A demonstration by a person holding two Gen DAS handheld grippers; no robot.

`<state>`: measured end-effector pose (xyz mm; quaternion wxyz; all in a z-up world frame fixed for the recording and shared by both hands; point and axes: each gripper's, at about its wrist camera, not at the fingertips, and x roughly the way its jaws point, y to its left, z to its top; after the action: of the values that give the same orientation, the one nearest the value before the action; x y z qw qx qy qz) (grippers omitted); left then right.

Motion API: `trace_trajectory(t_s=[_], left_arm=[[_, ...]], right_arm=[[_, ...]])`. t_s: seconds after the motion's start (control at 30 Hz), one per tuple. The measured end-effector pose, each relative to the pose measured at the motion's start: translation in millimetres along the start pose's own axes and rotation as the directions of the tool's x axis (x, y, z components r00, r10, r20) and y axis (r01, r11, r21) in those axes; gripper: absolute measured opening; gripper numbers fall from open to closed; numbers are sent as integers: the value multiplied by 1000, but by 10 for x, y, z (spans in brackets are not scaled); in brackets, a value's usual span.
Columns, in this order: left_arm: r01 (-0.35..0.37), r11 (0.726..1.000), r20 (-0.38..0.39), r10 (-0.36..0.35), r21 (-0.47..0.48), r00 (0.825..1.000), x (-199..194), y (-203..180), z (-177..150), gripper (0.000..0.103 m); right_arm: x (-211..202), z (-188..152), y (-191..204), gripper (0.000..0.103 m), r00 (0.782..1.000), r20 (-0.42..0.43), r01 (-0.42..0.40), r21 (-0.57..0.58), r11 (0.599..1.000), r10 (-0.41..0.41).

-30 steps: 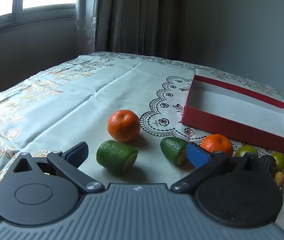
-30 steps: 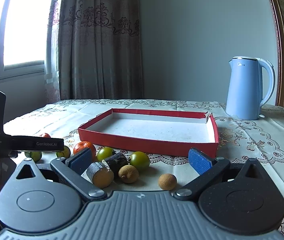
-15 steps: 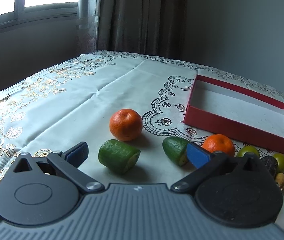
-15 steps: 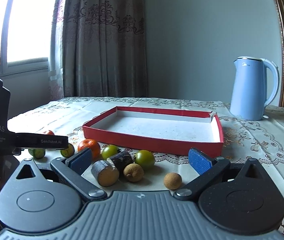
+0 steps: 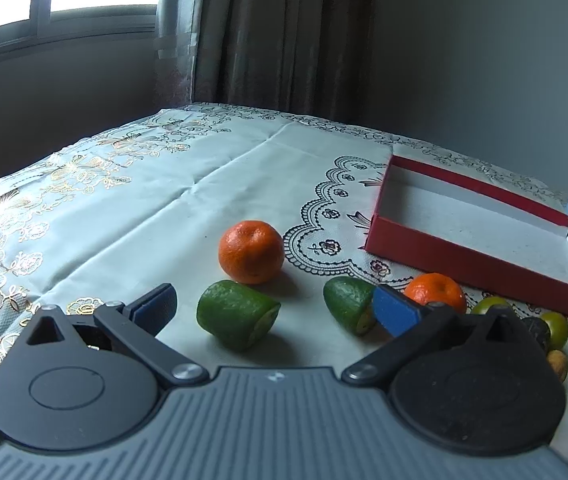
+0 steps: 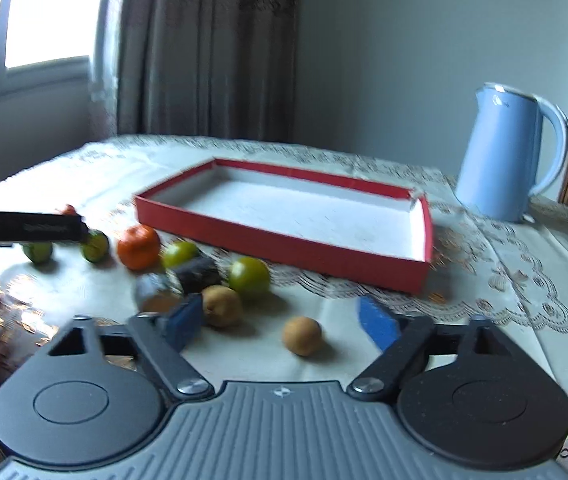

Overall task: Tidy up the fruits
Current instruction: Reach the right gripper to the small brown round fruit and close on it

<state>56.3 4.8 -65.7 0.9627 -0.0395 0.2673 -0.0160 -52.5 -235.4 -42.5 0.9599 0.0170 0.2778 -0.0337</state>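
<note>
Lying loose on the pale embroidered tablecloth (image 6: pixel 363 344) before the near wall of the shallow red cardboard box with a white floor (image 6: pixel 284 246), the fruits were not yet sorted: the box held nothing. Nearest the right gripper (image 6: pixel 280 320) sat a small round brown fruit (image 6: pixel 301 336) on the cloth, in the gap between the blue pads, touched by neither. The jaws were closing from a middling spread, so the step in hand looked like the first pick. A second brown fruit (image 6: pixel 222 306) sat just beside the left pad, with dark stubby pieces, two green round fruits and an orange mandarin (image 6: pixel 138 247) behind it. The next move probably called for easing forward and down until the pads flanked the brown fruit alone, then lifting it over the box wall.

The left gripper (image 5: pixel 274 308) hung wide and empty over a cut green fruit half (image 5: pixel 238 320), another half (image 5: pixel 347 310) by its right pad, a larger mandarin (image 5: pixel 251 251) beyond. A blue kettle (image 6: pixel 503 156) stood toward the far right corner.
</note>
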Motion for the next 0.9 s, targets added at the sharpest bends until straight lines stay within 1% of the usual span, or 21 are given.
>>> trace_trajectory(t_s=[0.03,0.07,0.17,0.3,0.37,0.47,0.5,0.53,0.67,0.7,0.73,0.9], left_arm=[[1,1000,4,-1,2,1000,-2,-3,-2,103],[1,1000,8,-1,4,1000,-9,-8,-4,103],[2,1000,17,-2,8,1000,-21,-16,-2,103],[5,1000,22,-5,11,1000,-36,-22,-7,103],[6,1000,22,-6,11,1000,-37,-24,-6,103],[8,1000,22,-9,13,1000,-38,-28,-9,103],[11,1000,22,-11,14,1000,-38,-29,-9,103],[13,1000,21,-13,16,1000,-35,-32,-9,103],[14,1000,20,-15,16,1000,-30,-28,-6,103],[14,1000,21,-14,17,1000,-29,-29,-6,103],[14,1000,20,-14,17,1000,-28,-28,-5,103],[14,1000,20,-14,16,1000,-29,-29,-6,103]], right_arm=[[30,-10,-45,60,1000,-17,-3,5,1000,3],[61,-17,-89,55,999,-33,-3,15,1000,3],[146,-37,-189,54,998,-64,-2,39,999,5],[225,-35,-218,50,995,-91,-26,47,999,30],[259,-26,-213,45,995,-97,-29,42,999,33],[302,-10,-210,42,994,-102,-27,34,999,30],[310,-11,-210,39,994,-104,-29,32,999,32],[323,-12,-212,33,993,-110,-31,34,999,34],[344,-32,-212,31,992,-118,-38,39,999,42],[342,-33,-213,29,992,-116,-39,39,998,43],[339,-34,-217,25,992,-114,-48,43,998,52],[328,-22,-235,26,993,-107,-50,57,997,56]])
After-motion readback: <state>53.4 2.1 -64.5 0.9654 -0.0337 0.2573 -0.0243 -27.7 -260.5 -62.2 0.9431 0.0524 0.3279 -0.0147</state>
